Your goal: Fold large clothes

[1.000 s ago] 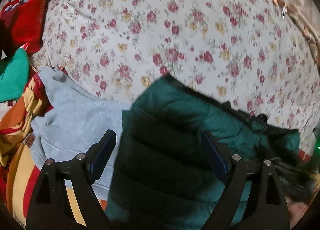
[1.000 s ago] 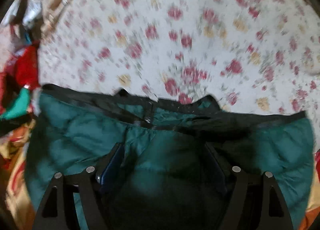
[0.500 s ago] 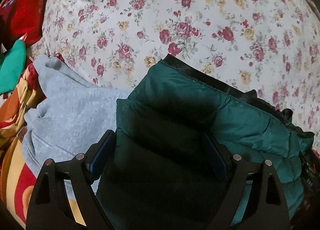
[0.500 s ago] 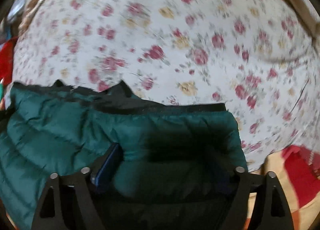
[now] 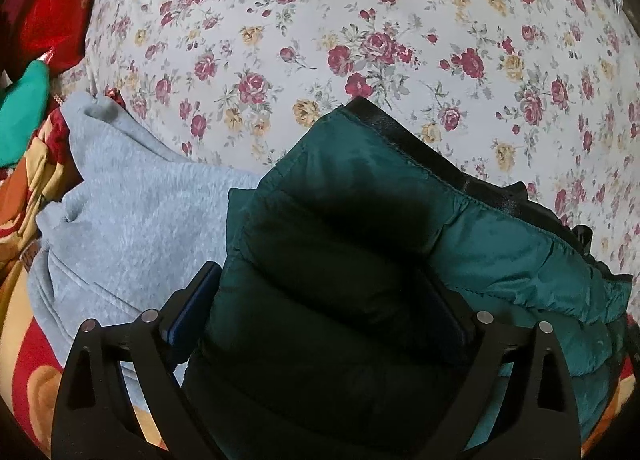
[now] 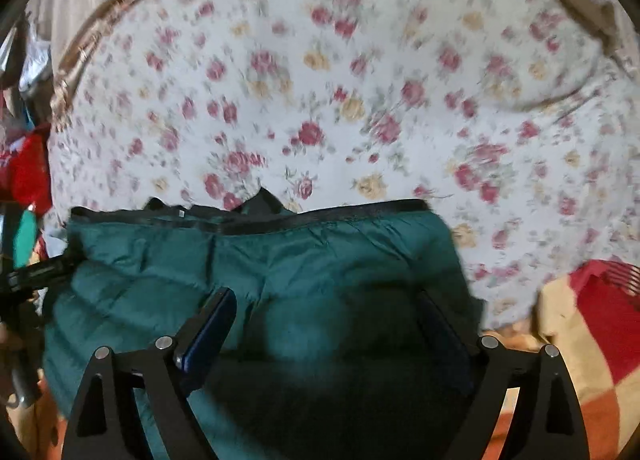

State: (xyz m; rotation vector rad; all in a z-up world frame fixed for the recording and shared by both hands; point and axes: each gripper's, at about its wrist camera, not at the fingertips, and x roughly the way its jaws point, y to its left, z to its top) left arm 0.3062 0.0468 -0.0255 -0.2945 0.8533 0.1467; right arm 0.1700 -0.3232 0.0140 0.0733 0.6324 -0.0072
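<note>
The dark green puffer jacket lies folded on the bed, on a floral sheet, with its black-trimmed edge turned away from both cameras. Beside it on the left, touching it, is a grey fleece garment, and past that a patterned orange and red blanket and a heap of red and green clothes.

The left gripper stands over the jacket's left end with its jaws wide; they have just been opening further, and the quilted fabric bulges up between them. Whether the pads still press on it cannot be told (the right-hand pad is lost in the jacket's shadow). Compared with a second ago, this view sits lower and closer to the jacket, which now fills more of the picture, and the corner with the black trim reaches farther up against the sheet.

The right gripper stands over the jacket's right end, its jaws also wide and just now opening, with green fabric between them; the left-hand blue pad stands clear above the cloth. A second ago this camera looked at the jacket's middle, with green spreading to both sides; now the jacket's right edge is in view with bare sheet and the blanket beyond it. The right wrist picture is blurred.
</note>
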